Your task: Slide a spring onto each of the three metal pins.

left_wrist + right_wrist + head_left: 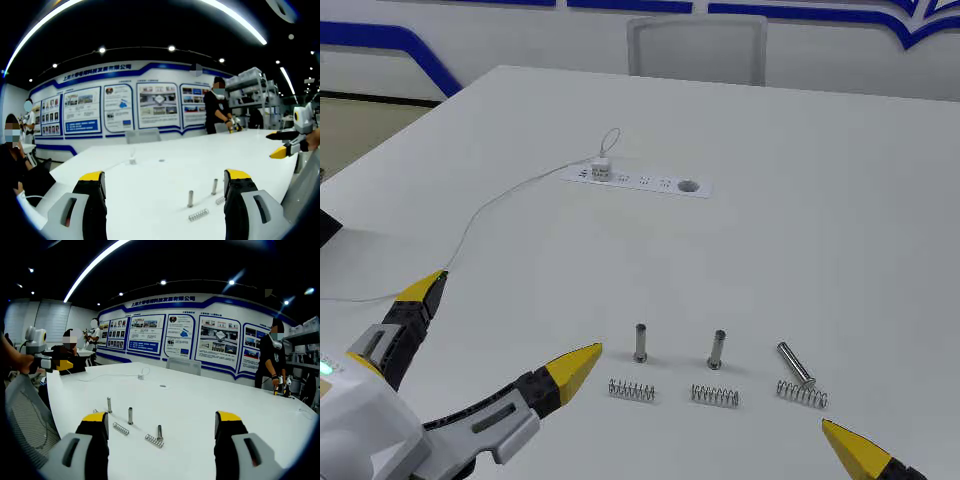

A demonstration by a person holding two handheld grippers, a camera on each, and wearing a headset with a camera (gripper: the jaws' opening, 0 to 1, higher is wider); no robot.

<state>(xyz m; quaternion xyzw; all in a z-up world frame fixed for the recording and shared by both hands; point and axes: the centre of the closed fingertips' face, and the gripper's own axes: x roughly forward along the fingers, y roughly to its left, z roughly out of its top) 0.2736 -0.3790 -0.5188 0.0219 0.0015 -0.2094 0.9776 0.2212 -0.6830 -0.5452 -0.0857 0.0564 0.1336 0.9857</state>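
Three small metal pins are on the white table. The left pin (641, 341) and the middle pin (717, 349) stand upright, while the right pin (796, 364) lies on its side. A loose spring lies just in front of each: left spring (632, 390), middle spring (714, 396), right spring (802, 394). My left gripper (500, 327) hovers open to the left of the pins, nothing between its jaws. One yellow fingertip (855, 447) of my right gripper shows at the lower right. In the right gripper view the right gripper (161, 416) is open and empty, facing the pins (130, 415).
A white power strip (650, 184) with a plugged charger and a cable trailing left lies further back on the table. A grey chair (697, 48) stands at the far edge. People stand and sit around the room (218, 107).
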